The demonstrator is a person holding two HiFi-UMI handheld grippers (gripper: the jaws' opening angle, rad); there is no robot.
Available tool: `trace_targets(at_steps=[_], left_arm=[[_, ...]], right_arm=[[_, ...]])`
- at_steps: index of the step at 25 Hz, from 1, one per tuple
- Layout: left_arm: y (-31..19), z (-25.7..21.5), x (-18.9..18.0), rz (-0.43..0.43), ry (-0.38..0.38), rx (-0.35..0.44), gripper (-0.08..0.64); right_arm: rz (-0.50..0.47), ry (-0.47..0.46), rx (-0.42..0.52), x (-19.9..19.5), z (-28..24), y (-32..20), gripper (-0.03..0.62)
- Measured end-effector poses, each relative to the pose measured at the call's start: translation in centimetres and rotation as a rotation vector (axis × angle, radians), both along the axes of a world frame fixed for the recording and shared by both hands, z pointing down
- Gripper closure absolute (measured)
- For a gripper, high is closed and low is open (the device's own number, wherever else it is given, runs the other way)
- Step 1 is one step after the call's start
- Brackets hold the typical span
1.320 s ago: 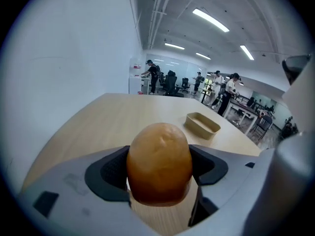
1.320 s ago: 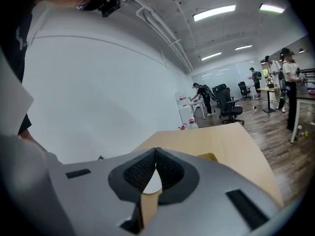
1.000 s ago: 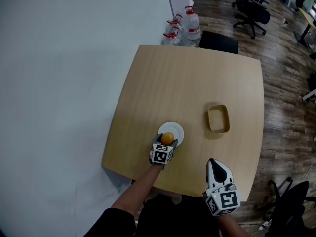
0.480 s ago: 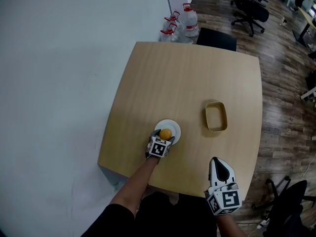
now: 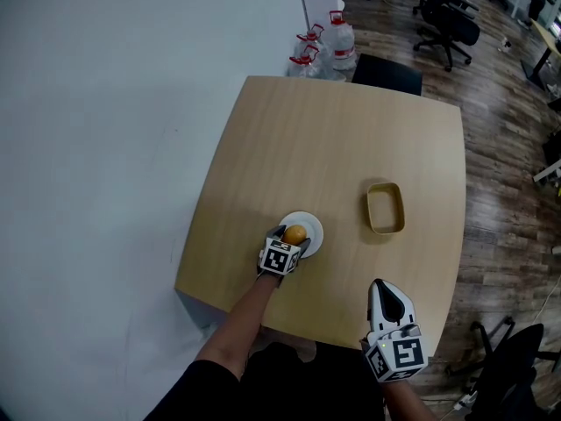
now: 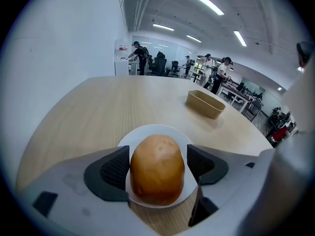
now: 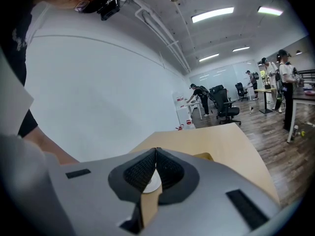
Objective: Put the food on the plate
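Fingers [image 6: 116, 168] of left gripper [image 6: 158, 165] slightly spread around bread roll [image 6: 156, 154], roll resting on white plate [image 6: 147, 132], plate on wooden table [image 5: 333, 147], right gripper [image 7: 156, 167] fingers pressed together, empty, near table's front edge

An open-plan office: swivel chairs [image 5: 447, 20], desks [image 5: 549, 35], water jugs [image 5: 340, 39], ceiling strip lights [image 6: 204, 1]

Tan rectangular container [image 5: 386, 209] on light wooden table [image 5: 333, 139]; beyond, water jugs [image 5: 340, 37], black office chair [image 5: 447, 16].
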State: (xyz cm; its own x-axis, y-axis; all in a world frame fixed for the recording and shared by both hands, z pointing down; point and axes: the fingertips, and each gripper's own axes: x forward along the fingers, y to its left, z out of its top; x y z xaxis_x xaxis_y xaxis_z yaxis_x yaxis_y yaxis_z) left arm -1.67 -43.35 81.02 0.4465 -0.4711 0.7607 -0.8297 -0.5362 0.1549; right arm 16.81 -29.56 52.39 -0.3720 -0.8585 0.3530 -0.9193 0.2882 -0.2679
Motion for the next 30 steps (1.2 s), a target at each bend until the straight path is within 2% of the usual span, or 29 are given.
trace_targets(at_steps=[4,11,15,18,23,30], left_arm=[[0.1,-1.2,0.1,0.002,0.013,0.031,0.223],[0.9,-5.6,-0.4,-0.063,0.100,0.114,0.222],[2.3,-9.7,-0.2,-0.104,0.188,0.162,0.222],[4.0,-13.1,-0.2,-0.129,0.246,0.196,0.222],[8.0,-17.6,-0.7,-0.120,0.283,0.249,0.222],[14.1,-23.8,-3.6,-0.210,0.357,0.341,0.224]], right_arm=[[-0.004,-0.004,0.015,-0.3,-0.4,0.1,0.532],[-0.034,0.003,0.041,-1.8,-1.2,0.3,0.532],[-0.044,0.003,0.054,-2.5,-1.7,1.2,0.532],[-0.054,0.000,0.064,-3.0,-2.1,2.1,0.532],[-0.049,0.005,0.081,-3.6,-2.9,3.6,0.532],[-0.012,0.029,0.097,-5.1,-3.4,6.4,0.532]])
